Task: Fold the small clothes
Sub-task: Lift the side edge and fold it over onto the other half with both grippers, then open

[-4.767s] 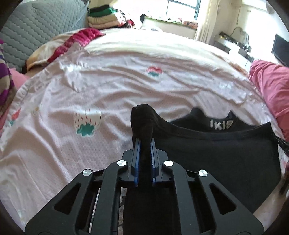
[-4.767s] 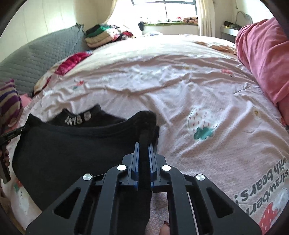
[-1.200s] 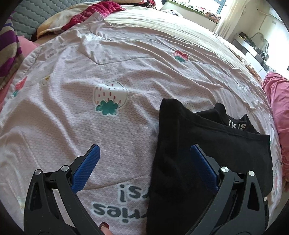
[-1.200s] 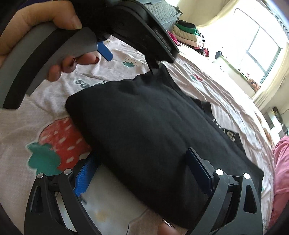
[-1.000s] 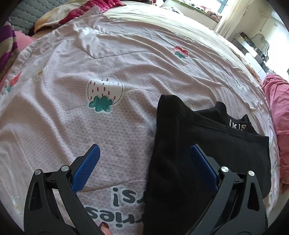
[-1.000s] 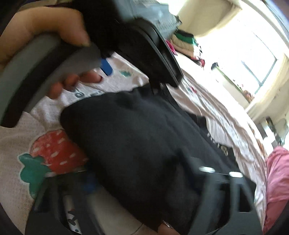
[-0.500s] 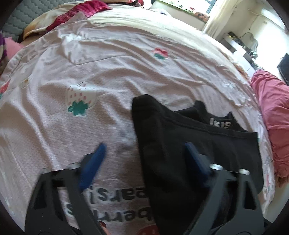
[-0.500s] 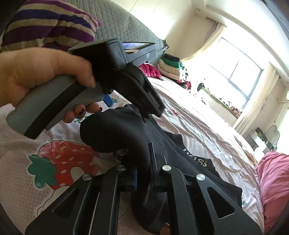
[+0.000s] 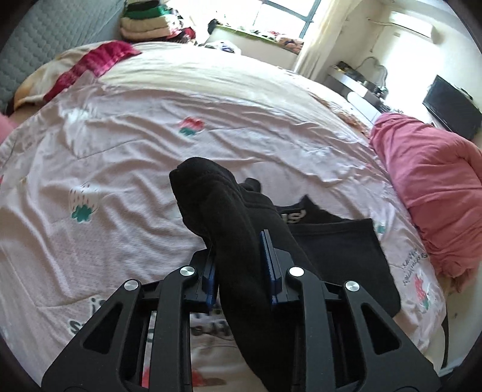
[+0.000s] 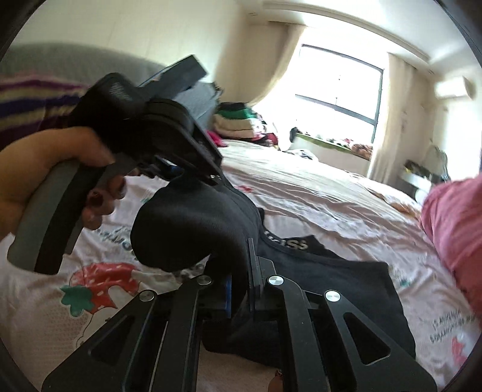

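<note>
Two tongs on one black garment (image 9: 337, 256); left tongs (image 9: 241, 268) closing, blue pads narrow with a thick bunch of the black fabric between them and pressed on both sides; bunched end sticks up past the fingertips; right tongs (image 10: 241, 283) clamped tight on another fold of the same garment (image 10: 331, 289), fabric bulging in a rounded lump above the pads; rest of garment lies on the bed (image 9: 150, 144), trailing from both grips toward the right, white lettering on its waistband showing in both views; bed cover is pale pink with strawberry prints (image 10: 90, 286); right wrist view shows a hand (image 10: 60, 169) gripping the grey handle of the left tongs, dark polish on the nails; pink bundle (image 9: 430, 187) at right edge of bed, near garment but apart; stacked clothes (image 9: 150, 21) far back by the window; striped cushion at left, blurred.
</note>
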Motion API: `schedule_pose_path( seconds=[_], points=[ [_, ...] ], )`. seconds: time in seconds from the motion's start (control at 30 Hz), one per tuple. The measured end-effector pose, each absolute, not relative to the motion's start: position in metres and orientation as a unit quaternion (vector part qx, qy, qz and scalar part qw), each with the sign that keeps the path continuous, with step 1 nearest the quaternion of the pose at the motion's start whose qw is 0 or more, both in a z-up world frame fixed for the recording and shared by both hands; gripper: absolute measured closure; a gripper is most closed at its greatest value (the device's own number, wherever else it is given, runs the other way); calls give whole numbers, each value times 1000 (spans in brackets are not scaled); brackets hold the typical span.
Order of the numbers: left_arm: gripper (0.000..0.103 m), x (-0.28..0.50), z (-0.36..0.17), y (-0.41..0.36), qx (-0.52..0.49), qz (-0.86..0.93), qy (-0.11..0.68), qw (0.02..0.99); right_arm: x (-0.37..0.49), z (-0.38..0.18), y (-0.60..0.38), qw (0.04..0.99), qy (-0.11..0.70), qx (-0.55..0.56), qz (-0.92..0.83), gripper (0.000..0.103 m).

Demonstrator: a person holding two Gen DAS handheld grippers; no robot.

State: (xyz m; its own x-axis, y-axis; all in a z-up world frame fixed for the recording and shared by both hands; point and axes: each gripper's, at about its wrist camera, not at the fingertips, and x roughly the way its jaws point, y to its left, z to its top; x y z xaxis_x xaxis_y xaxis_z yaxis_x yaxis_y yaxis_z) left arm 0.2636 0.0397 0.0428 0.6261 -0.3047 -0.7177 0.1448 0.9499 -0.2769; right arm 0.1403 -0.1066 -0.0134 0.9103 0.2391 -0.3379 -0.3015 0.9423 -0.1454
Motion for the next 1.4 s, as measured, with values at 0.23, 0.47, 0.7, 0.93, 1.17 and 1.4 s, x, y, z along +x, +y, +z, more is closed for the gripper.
schedule_pose_path(
  seconds=[0.23, 0.47, 0.7, 0.93, 1.17, 1.4],
  points=[
    [86, 262, 61, 3, -90, -133, 413, 897, 134, -4, -142, 977, 165, -59, 121, 97],
    [86, 264, 75, -50, -50, -138, 418, 897, 126, -5, -174, 980, 171, -19, 105, 97],
    [86, 269, 71, -87, -34, -141, 436, 888, 124, -10, -205, 978, 184, 20, 92, 97],
    [86, 275, 58, -129, -4, -143, 455, 879, 127, -25, -235, 974, 202, 65, 77, 97],
    [86, 286, 35, -161, 15, -137, 484, 864, 136, -45, -265, 957, 239, 139, 81, 97],
    [84, 293, 25, -198, 43, -145, 500, 853, 138, -61, -284, 938, 267, 201, 91, 97]
  ],
)
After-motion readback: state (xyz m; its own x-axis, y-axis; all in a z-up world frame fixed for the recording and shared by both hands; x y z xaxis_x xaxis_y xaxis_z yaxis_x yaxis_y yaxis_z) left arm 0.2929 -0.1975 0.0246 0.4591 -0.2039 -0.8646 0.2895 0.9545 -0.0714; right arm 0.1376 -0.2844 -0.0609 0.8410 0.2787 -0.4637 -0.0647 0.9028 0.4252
